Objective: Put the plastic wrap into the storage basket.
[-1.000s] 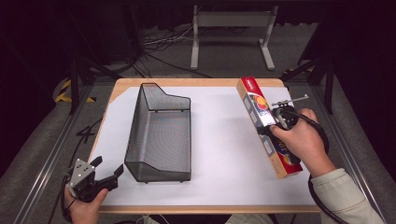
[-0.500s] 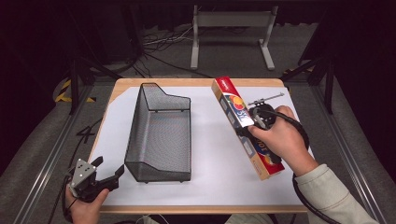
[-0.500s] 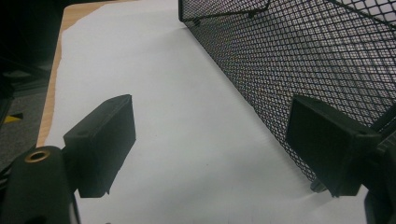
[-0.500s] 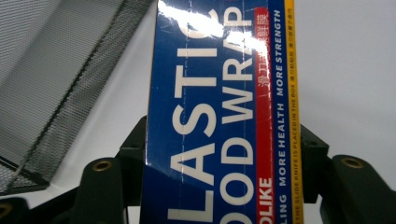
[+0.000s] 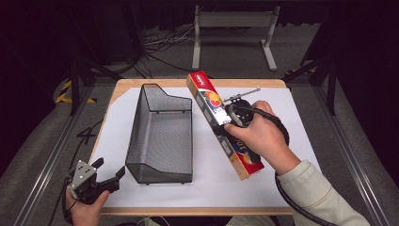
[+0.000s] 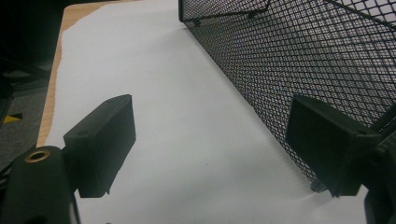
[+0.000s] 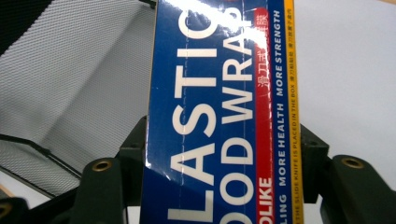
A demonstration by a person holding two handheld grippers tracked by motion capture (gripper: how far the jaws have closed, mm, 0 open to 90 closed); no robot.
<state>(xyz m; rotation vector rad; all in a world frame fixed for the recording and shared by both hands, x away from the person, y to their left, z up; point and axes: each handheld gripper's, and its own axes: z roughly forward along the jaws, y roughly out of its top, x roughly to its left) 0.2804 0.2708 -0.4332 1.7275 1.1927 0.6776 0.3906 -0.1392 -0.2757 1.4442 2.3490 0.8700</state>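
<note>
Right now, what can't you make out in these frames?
- Right claw: in the high view the hand covers it.
- Long blue and red plastic wrap box: both ends cut off by the edges of the right claw view; the lettering is partly cropped.
- Black wire mesh basket: its far end is cut off in the left claw view.
- Left claw: open over the white sheet.

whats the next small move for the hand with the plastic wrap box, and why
Probably carry the plastic wrap box a little further toward the mesh basket and turn it in line with the basket's long side. The right gripper clamps the box across its width, and in the high view the box hangs beside the basket's right wall, angled to it. The left gripper rests open near the basket's front corner.
</note>
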